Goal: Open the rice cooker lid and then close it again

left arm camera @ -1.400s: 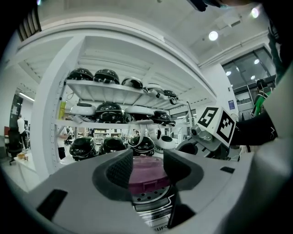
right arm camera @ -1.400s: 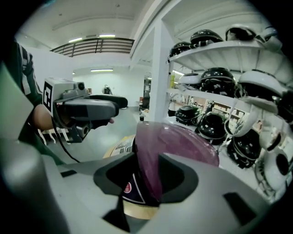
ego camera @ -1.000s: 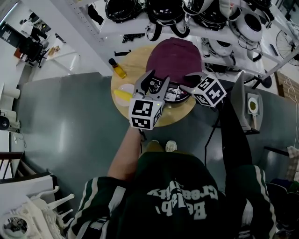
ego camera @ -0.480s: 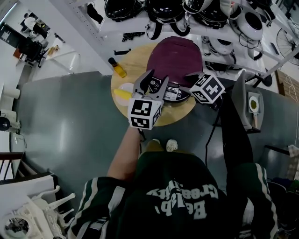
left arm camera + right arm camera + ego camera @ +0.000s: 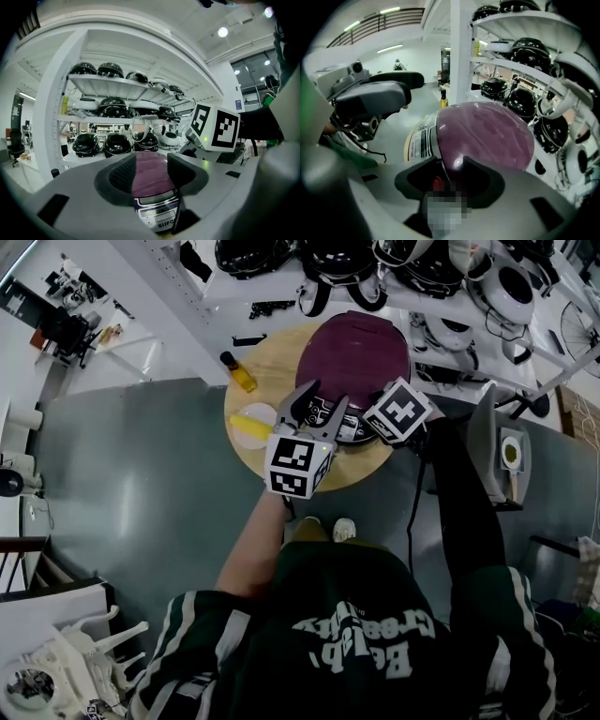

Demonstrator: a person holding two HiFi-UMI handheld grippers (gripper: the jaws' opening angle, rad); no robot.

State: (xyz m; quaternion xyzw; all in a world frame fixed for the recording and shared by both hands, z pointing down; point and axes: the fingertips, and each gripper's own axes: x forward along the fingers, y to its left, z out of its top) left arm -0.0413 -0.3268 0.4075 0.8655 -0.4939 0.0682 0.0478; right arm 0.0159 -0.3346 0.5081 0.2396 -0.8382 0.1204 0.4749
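The rice cooker [image 5: 361, 357] stands on a round wooden table [image 5: 272, 371], its maroon lid down. In the left gripper view its control panel [image 5: 160, 212] faces me. My left gripper [image 5: 321, 409] hovers level just in front of the panel, open, with nothing between its jaws [image 5: 151, 174]. My right gripper [image 5: 368, 425] tilts steeply down over the cooker's front right. In the right gripper view its jaws [image 5: 450, 180] stand open astride the front edge of the lid [image 5: 487, 131], with a small red spot between them. The pads do not visibly press.
A yellow bottle [image 5: 237, 374] and a white dish [image 5: 248, 423] with something yellow sit at the table's left. Shelves [image 5: 412, 282] with several black helmets stand behind. An ironing board [image 5: 497, 451] is at the right. The cooker's cord [image 5: 412, 512] hangs off the near edge.
My right gripper has tipped more steeply down and shifted a little left, closer over the cooker's front edge. The left gripper has stayed nearly where it was.
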